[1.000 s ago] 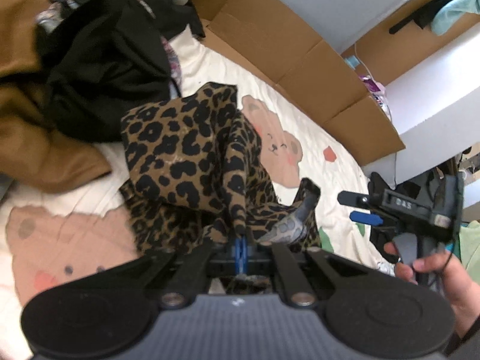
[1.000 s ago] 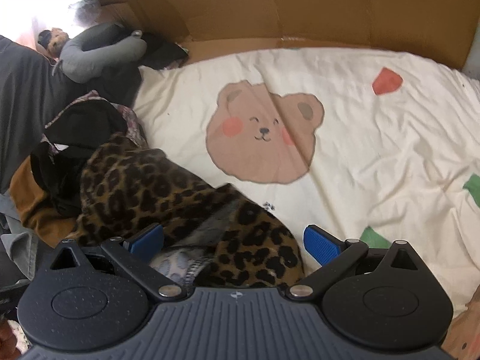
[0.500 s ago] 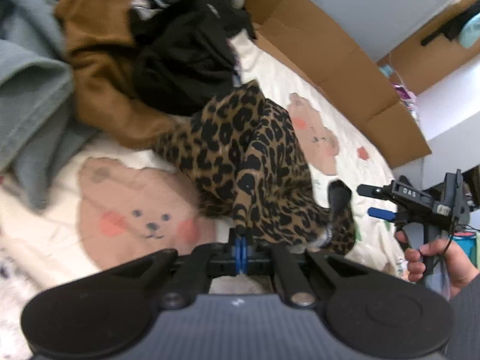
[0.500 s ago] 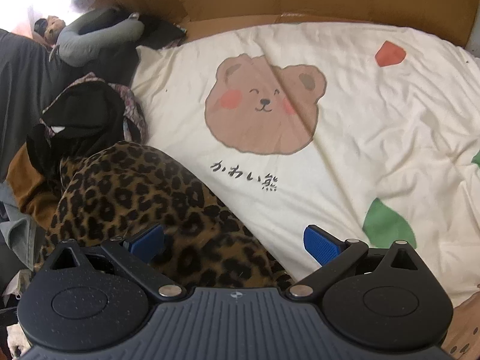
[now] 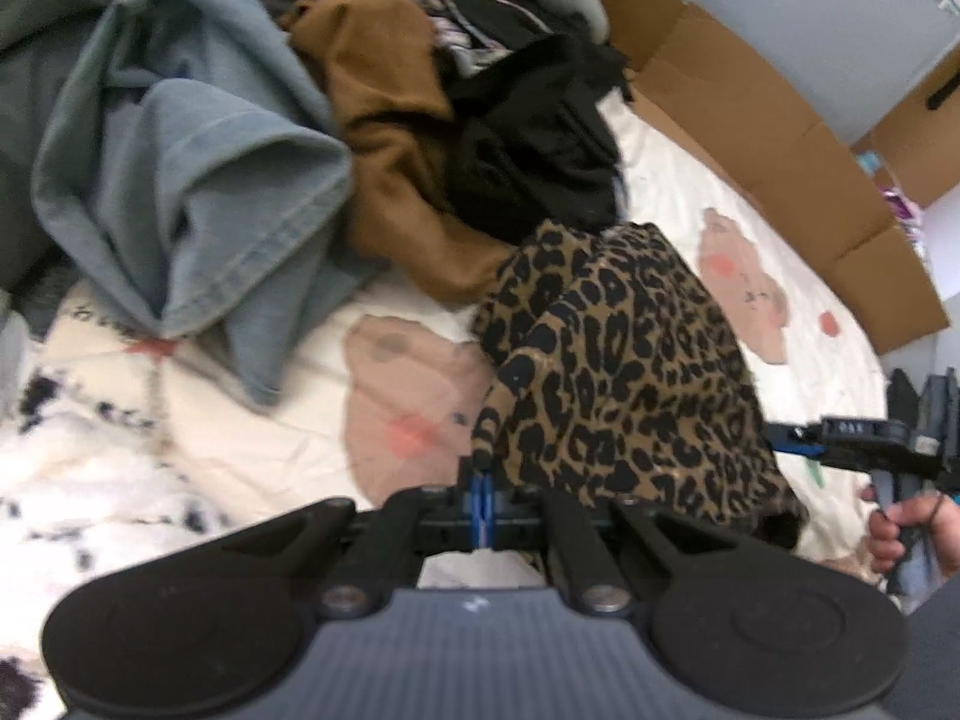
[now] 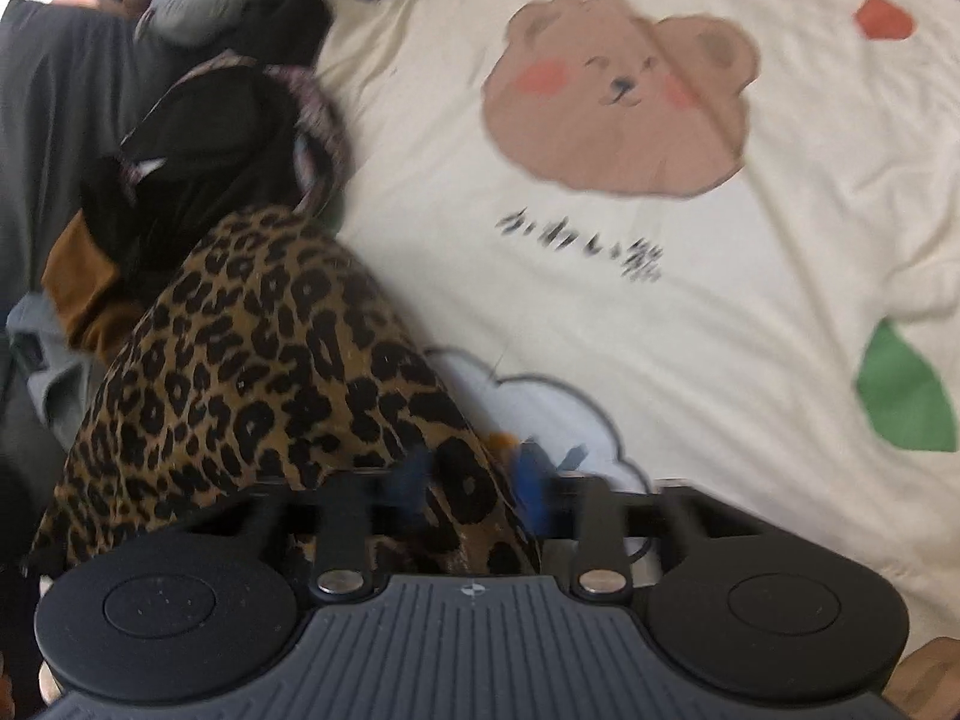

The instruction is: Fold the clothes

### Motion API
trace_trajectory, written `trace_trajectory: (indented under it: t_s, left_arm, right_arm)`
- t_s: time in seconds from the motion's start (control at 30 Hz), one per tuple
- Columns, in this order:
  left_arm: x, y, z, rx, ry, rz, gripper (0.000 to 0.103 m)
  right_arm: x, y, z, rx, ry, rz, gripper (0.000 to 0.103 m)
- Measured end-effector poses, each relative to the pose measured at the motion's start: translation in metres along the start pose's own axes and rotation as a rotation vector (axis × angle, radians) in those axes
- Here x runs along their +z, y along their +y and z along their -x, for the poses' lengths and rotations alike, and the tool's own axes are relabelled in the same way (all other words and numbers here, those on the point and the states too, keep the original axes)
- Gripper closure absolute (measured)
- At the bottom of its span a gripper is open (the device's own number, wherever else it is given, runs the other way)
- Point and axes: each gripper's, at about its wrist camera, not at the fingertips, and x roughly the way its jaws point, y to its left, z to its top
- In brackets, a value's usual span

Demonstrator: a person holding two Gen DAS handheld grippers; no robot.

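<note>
A: What is the biggest thing here?

B: The cream bed sheet with brown bear faces [image 6: 750, 276]; it lies flat on the bed, with brown cardboard sheets [image 5: 774, 138] standing along its far edge.

A: And on top of it?

B: A heap of clothes at one end; a big blue-grey denim piece [image 5: 180, 180], a rust-brown cloth [image 5: 384, 138] and a black cloth [image 5: 540, 138] all bunched up together and touching.

A: Where is the thing to fold?

B: The brown cloth with black leopard spots [image 5: 618, 360] sits just beside that heap, touching the rust-brown cloth; it is lifted into a tent shape over the sheet, held at two spots.

A: Who holds it?

B: The left gripper [image 5: 482, 495] is clenched on a thin edge of the spotted cloth, its blue pads pressed together; the right gripper [image 6: 474, 480] has a fold of the same cloth between its blue pads [image 6: 531, 483], and they look pressed onto it, but that part is blurry.

A: Anything small?

B: A hand [image 5: 915, 531] wraps the handle of the right gripper, seen at the edge of the left camera view.
</note>
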Motion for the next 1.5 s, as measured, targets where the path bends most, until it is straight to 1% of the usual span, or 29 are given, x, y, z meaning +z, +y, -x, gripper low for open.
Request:
trace_trajectory:
  t_s: [0.1, 0.2, 0.27, 0.3, 0.33, 0.37, 0.43, 0.5, 0.6, 0.67, 0.73, 0.87, 0.97, 1.07, 1.1, 1.17, 1.2, 1.23, 1.43, 1.5]
  left_arm:
    - [0.003, 0.011, 0.004, 0.041, -0.013, 0.009, 0.102]
    - [0.007, 0.025, 0.011, 0.091, -0.030, 0.024, 0.102]
    - [0.009, 0.035, 0.016, 0.127, -0.039, 0.037, 0.102]
    - [0.009, 0.040, 0.019, 0.146, -0.045, 0.047, 0.102]
    - [0.010, 0.046, 0.023, 0.163, -0.053, 0.057, 0.102]
    - [0.010, 0.051, 0.027, 0.177, -0.060, 0.067, 0.102]
    - [0.011, 0.059, 0.033, 0.198, -0.070, 0.084, 0.102]
    - [0.011, 0.064, 0.037, 0.213, -0.076, 0.086, 0.102]
    - [0.008, 0.070, 0.042, 0.233, -0.075, 0.085, 0.102]
    - [0.005, 0.073, 0.044, 0.248, -0.072, 0.095, 0.102]
    - [0.001, 0.077, 0.045, 0.241, -0.069, 0.112, 0.102]
    - [-0.005, 0.079, 0.046, 0.207, -0.065, 0.134, 0.102]
    - [-0.007, 0.073, 0.045, 0.164, -0.064, 0.132, 0.102]
    - [-0.007, 0.064, 0.044, 0.077, -0.067, 0.130, 0.101]
    - [-0.007, 0.060, 0.044, 0.053, -0.069, 0.123, 0.101]
    - [-0.007, 0.053, 0.045, 0.019, -0.078, 0.108, 0.101]
    - [-0.006, 0.050, 0.045, 0.006, -0.083, 0.105, 0.101]
    - [-0.005, 0.048, 0.045, -0.003, -0.089, 0.106, 0.101]
    - [0.000, 0.040, 0.045, -0.061, -0.120, 0.108, 0.101]
    - [0.002, 0.035, 0.044, -0.081, -0.127, 0.104, 0.101]
  right_arm:
    - [-0.004, 0.002, -0.003, -0.006, 0.016, 0.021, 0.085]
    - [-0.003, -0.003, -0.001, -0.026, 0.006, 0.000, 0.082]
    - [-0.001, -0.009, 0.003, -0.037, -0.008, -0.020, 0.076]
    - [0.000, -0.012, 0.004, -0.038, -0.018, -0.031, 0.070]
    - [0.002, -0.014, 0.004, -0.035, -0.029, -0.033, 0.059]
    - [0.003, -0.016, 0.005, -0.033, -0.041, -0.036, 0.056]
    - [0.006, -0.018, 0.004, -0.022, -0.064, -0.039, 0.040]
    - [0.009, -0.019, 0.002, 0.000, -0.085, -0.050, 0.031]
    - [0.013, -0.019, -0.003, 0.043, -0.104, -0.057, 0.026]
    - [0.016, -0.012, -0.008, 0.089, -0.109, -0.043, 0.021]
    - [0.019, -0.003, -0.013, 0.136, -0.104, -0.022, 0.017]
    - [0.023, 0.028, -0.027, 0.228, -0.052, 0.062, 0.016]
    - [0.021, 0.046, -0.038, 0.249, -0.015, 0.095, 0.016]
    - [0.019, 0.056, -0.049, 0.252, 0.023, 0.100, 0.016]
    - [0.018, 0.058, -0.052, 0.249, 0.036, 0.100, 0.017]
    - [0.014, 0.059, -0.060, 0.262, 0.068, 0.107, 0.039]
    - [0.012, 0.058, -0.062, 0.268, 0.081, 0.111, 0.084]
    - [0.012, 0.056, -0.059, 0.256, 0.078, 0.110, 0.103]
    - [0.010, 0.039, -0.043, 0.186, 0.059, 0.108, 0.103]
    - [0.015, 0.030, -0.032, 0.164, 0.052, 0.102, 0.103]
